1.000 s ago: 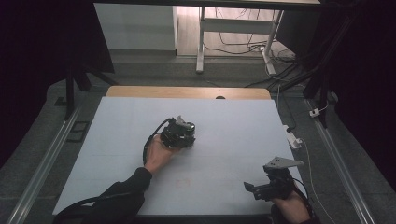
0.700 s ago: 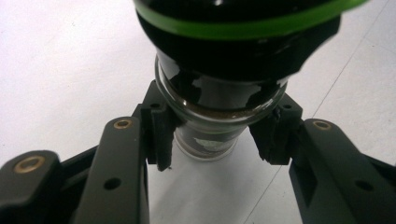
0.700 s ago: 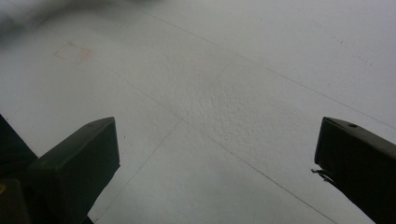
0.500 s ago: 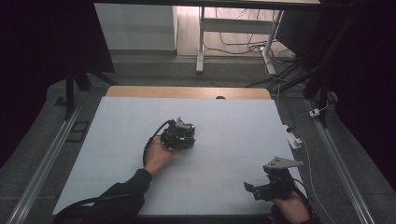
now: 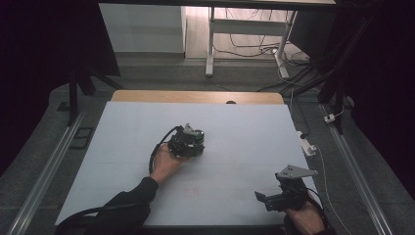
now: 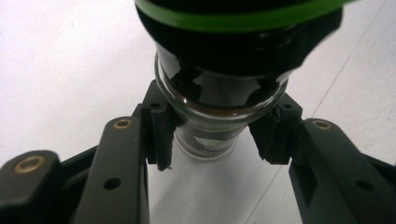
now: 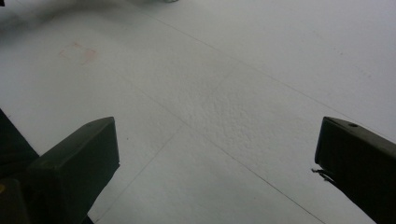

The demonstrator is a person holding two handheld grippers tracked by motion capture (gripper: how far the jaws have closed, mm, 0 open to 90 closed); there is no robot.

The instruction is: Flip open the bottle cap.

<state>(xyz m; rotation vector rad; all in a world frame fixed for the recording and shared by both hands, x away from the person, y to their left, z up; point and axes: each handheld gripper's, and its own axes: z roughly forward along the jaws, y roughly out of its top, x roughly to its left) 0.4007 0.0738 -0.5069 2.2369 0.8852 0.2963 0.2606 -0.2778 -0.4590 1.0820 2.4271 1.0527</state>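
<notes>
In the left gripper view a glass jar (image 6: 212, 116) with dark contents and a black cap ringed in green (image 6: 238, 18) stands upright on the white table. My left gripper (image 6: 215, 140) is shut on its lower glass body, one pad on each side. In the high view the left gripper (image 5: 192, 142) sits at the middle of the table with a hand behind it, and the jar (image 5: 196, 133) shows as a small pale top at its tip. My right gripper (image 5: 264, 198) hovers near the front right edge. Its jaws stand wide open over bare table in the right gripper view (image 7: 215, 149).
The white table top (image 5: 244, 147) has a wooden strip (image 5: 195, 96) along its far edge. A faint pink mark (image 7: 77, 52) lies on the surface ahead of the right gripper. Metal rails run along both sides, and cables and a white plug (image 5: 308, 145) lie off the right edge.
The left gripper with the jar has barely shifted. The right gripper has stayed in place.
</notes>
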